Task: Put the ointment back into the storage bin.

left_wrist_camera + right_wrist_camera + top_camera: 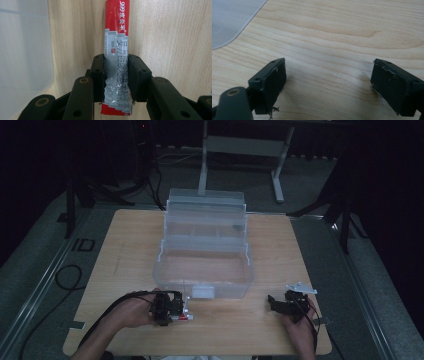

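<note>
**Sachet gripped at table level, box not yet loaded**

L gripper [116,75] is clamping a red-and-silver sachet [117,50], pads pressing on both long edges near its lower half; upper red end w/ printed characters is sticking out ahead of the jaws. In the high view the L gripper [186,309] is sitting low over the table [130,240], just in front of the clear plastic box [202,270], near its front latch. Sachet [186,317] is showing there as a small red/white strip at the gripper tip, close to the wood; can't tell if it's touching the wood or just off it.

R gripper [328,82] is standing w/ jaws wide apart, nothing between them, bare wood grain under it. High view: R gripper [280,304] is waiting near the box's front right corner, well apart from the sachet.

Box is standing open, tiered trays stepping back toward the far side. Lower tub and tray compartments are looking empty as far as the dim frame allows; one small dark speck in the upper tray, too small to ID.

Progress, my read: pick is done, grip looks secure. Still to do: lift, carry over the front wall, release into a compartment. Which compartment – can't say from here. R hand prob. standing by to steady the box.
</note>
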The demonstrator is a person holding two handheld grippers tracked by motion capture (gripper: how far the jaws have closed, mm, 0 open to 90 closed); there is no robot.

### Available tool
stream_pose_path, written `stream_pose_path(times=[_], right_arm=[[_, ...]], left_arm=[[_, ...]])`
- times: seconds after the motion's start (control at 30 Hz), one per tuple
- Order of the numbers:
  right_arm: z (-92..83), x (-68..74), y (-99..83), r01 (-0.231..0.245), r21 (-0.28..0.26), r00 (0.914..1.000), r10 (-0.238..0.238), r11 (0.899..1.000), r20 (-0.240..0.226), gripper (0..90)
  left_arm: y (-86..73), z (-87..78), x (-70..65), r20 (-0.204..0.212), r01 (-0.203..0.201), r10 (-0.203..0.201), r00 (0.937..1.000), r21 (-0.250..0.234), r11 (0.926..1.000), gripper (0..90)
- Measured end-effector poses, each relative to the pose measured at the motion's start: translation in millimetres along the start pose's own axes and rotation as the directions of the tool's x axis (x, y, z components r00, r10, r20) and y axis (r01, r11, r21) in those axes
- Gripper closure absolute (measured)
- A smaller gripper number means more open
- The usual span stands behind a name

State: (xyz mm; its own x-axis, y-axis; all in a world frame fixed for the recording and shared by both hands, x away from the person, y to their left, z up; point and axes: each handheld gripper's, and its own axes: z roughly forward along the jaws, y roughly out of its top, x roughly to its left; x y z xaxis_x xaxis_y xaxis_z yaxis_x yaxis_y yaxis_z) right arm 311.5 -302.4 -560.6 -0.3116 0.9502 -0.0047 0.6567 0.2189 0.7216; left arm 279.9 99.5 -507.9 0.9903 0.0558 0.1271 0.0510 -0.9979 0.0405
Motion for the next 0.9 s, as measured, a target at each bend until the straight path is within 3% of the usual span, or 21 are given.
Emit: stream_pose_path(times=[0.33, 0.47, 0.63, 0.9], right_arm=[[0.0, 0.0, 0.0, 0.000, 0.000, 1.0000, 0.000, 1.000, 0.000, 12.7], [0.0, 0.0, 0.0, 0.000, 0.000, 1.0000, 0.000, 1.000, 0.000, 12.7], [0.0, 0.0, 0.0, 0.000, 0.000, 1.0000, 0.000, 1.000, 0.000, 12.7], [0.0, 0.0, 0.0, 0.000, 0.000, 1.0000, 0.000, 1.000, 0.000, 12.7]], left_arm=[[3.9, 6.4, 0.6, 0.027, 0.002, -0.002, 0.9996, -0.007, 1.0000, 67.6], [9.0, 9.7, 0.4, 0.048, 0.003, -0.001, 0.9988, -0.030, 0.9995, 60.1], [12.1, 10.2, 2.2, 0.051, 0.011, -0.008, 0.9987, -0.061, 0.9981, 67.5], [10.2, 5.7, -0.7, 0.039, -0.006, 0.009, 0.9992, -0.077, 0.9970, 70.2]])
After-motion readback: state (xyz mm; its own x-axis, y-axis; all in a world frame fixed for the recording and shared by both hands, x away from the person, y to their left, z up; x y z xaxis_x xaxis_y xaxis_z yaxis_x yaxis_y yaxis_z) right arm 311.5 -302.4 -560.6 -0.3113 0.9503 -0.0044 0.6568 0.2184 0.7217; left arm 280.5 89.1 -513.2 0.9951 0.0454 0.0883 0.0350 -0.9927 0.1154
